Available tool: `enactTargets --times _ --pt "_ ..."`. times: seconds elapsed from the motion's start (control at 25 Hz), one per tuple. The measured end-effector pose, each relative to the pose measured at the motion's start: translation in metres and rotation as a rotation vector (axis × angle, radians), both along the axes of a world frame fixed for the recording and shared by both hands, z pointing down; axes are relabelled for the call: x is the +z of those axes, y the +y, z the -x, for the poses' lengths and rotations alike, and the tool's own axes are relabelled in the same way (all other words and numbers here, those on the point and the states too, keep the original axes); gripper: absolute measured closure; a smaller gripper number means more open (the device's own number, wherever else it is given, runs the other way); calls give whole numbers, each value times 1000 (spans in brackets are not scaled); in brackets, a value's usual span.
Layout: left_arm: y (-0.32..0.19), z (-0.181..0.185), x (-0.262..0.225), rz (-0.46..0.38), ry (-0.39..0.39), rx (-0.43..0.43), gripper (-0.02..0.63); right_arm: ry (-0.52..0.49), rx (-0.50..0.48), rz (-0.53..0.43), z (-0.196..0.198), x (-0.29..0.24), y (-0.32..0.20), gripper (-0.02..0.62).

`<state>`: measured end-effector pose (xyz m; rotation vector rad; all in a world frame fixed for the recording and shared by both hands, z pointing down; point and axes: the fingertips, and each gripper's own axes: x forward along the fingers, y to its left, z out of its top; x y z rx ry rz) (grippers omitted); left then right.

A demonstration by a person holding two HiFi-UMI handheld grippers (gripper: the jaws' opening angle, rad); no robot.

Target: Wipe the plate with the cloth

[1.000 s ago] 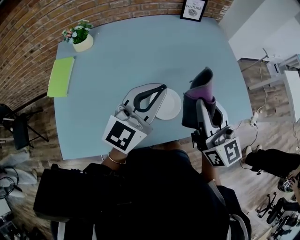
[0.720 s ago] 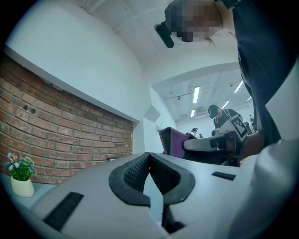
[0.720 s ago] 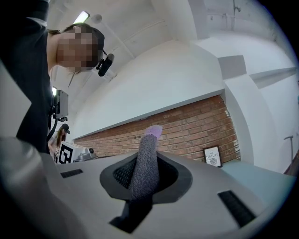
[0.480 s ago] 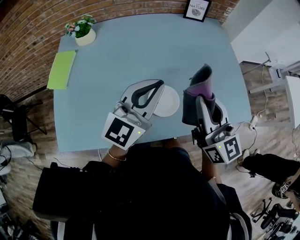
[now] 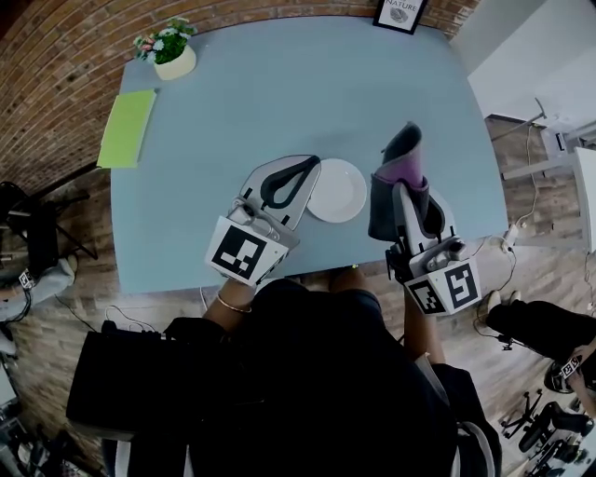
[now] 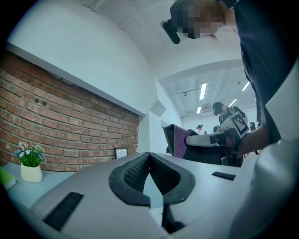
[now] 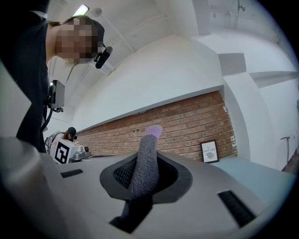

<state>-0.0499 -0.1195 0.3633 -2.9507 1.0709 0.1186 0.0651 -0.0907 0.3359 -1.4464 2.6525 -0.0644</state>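
Note:
A small white plate (image 5: 339, 191) lies on the blue table (image 5: 279, 93) near its front edge. My left gripper (image 5: 314, 166) hovers just left of the plate, its tips over the plate's left rim. Its black pads meet with nothing between them (image 6: 149, 155). To the right of the plate my right gripper (image 5: 402, 189) is shut on a grey and purple cloth (image 5: 403, 160), which sticks up past the jaws. In the right gripper view the cloth (image 7: 147, 144) stands pinched between the pads. The cloth is clear of the plate.
A potted plant (image 5: 169, 51) and a green folder (image 5: 125, 127) sit at the table's far left. A framed picture (image 5: 402, 10) leans at the back edge against the brick wall. A black chair (image 5: 35, 244) stands left of the table.
My left gripper has sunk a little and now covers less of the plate. The right gripper with the cloth has stayed about where it was.

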Motion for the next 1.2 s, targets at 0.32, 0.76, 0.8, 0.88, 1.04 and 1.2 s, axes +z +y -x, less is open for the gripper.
enactTargets --times 0.32,0.76,0.8,0.88,1.04,1.2 --pt "-6 1 30 15 -65 20 611 13 25 38 0 18 -3 554" --pt "-13 -5 61 52 -130 61 611 27 37 96 1 43 -16 554" --pt "-13 -6 63 56 -134 71 611 29 37 103 1 46 -17 554" --pt "-12 -10 67 63 -140 94 611 31 37 118 2 51 -19 554" --pt "-10 -16 72 54 -138 141 611 41 31 147 3 62 -25 554" --pt "-10 -20 80 42 -143 176 611 53 26 172 3 72 -30 554"
